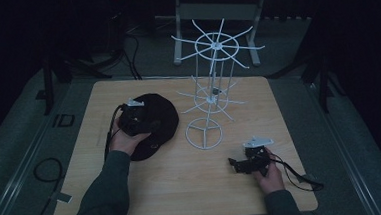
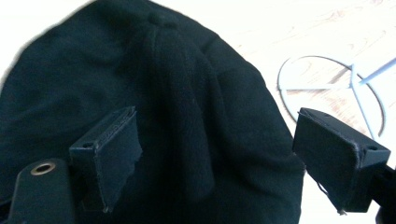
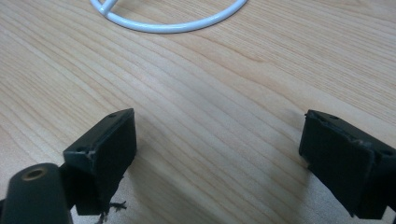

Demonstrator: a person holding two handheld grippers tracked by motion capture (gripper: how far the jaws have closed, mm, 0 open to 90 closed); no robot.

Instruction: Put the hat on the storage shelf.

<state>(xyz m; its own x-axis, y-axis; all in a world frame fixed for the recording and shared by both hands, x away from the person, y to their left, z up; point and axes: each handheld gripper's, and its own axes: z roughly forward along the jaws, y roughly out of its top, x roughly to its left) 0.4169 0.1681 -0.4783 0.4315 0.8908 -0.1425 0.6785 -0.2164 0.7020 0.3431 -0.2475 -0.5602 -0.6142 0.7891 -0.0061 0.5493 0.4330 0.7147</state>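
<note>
Above black cap (image 1: pixel 154 123), left tongs (image 2: pixel 217 161) agape.

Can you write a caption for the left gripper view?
Open left tool poised over a black fabric cap on the table.

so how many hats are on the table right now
1. A black cap lies on the table's left half, beside the white wire rack, with the open left gripper over it. Nothing shows whether another lies beneath.

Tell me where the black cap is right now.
In the high view the black cap lies on the table's left half, just left of the white wire rack's ring base, with the left gripper open over it.
</note>
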